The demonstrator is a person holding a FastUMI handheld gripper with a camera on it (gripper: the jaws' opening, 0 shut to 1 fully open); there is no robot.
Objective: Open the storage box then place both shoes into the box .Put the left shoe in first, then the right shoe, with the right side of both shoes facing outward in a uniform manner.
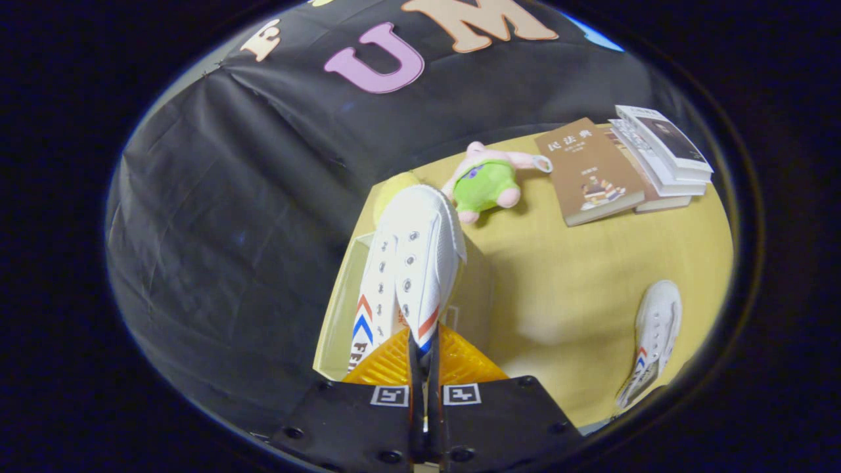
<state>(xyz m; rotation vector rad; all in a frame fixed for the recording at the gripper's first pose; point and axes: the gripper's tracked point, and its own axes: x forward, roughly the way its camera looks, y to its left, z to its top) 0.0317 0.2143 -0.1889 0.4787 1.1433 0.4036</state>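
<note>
Surface: a yellow wooden tabletop (578,282) is seen in the right half of the frame, backed by black cloth at the upper left.
Gripper view, gripper: the gripper (425,368) at the bottom centre is closed narrowly on the heel edge of a white canvas sneaker with red and blue stripes (420,263), both fingers pressed on it.
Box: a clear open-topped plastic storage box (338,315) is seen below the held shoe, left of centre; its lid cannot be made out.
Second shoe: a matching white striped sneaker (650,338) lies on the table at the lower right, well apart from the box.
Step in hand: judged to be lowering the first shoe into the box; it should be kept level, lowered along one wall so room is left, and released only once seated.
Counts: two sneakers, one box, one pink and green plush toy (489,180), roughly four stacked paperback books (624,164) at the upper right.
</note>
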